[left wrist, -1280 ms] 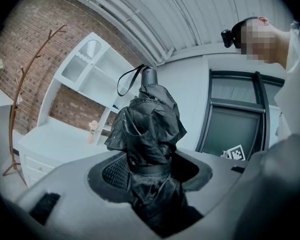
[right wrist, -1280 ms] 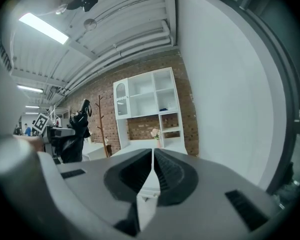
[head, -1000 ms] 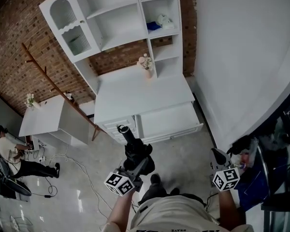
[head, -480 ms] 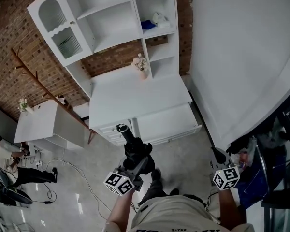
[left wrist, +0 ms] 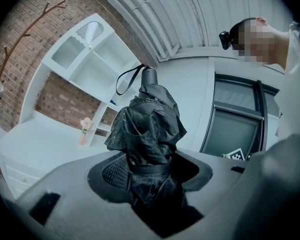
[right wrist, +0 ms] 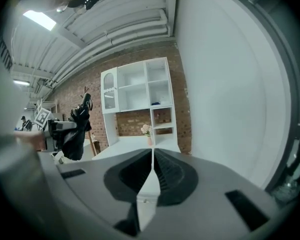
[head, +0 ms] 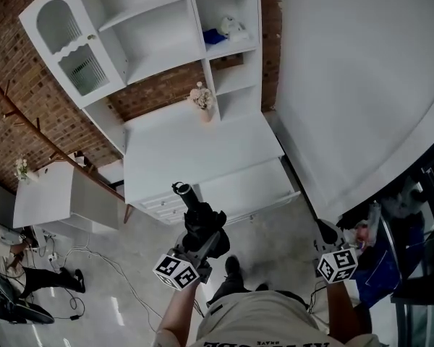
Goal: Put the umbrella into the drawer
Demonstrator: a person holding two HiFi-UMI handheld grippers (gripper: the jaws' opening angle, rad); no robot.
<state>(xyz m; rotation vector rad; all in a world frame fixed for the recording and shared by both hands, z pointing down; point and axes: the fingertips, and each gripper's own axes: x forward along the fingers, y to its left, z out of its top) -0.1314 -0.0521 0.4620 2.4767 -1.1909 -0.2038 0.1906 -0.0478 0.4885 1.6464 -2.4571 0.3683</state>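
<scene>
Black umbrella [head: 201,226], folded up small, all wrinkly and bunchy. A band tight round its middle. A round knob at the far end, with a thin loop strap [left wrist: 124,80] hanging off it.

Up in the air in front of the person, not in the drawer yet, and well apart from the white desk [head: 202,147].

Squeezed between the jaws of the left gripper [head: 200,243], spread wide to fit round the fat bundle. Gripped near the lower end, most likely for poking the long end in first. Pointed out flat toward the desk, probably for carrying it over.

Off to the other side, the right gripper [head: 328,233]. Jaws pressed together, nothing in them. Maybe kept free for helping with the drawer.

Under the desk top, on the right, a wide white drawer [head: 249,188]. Looks pulled out already, but hard to tell for sure. Big enough for the umbrella, by the look of it.

On the desk top, a little vase of flowers [head: 201,101]. Above that, white shelves [head: 152,35]. Behind everything, a brick wall [head: 22,100].
</scene>
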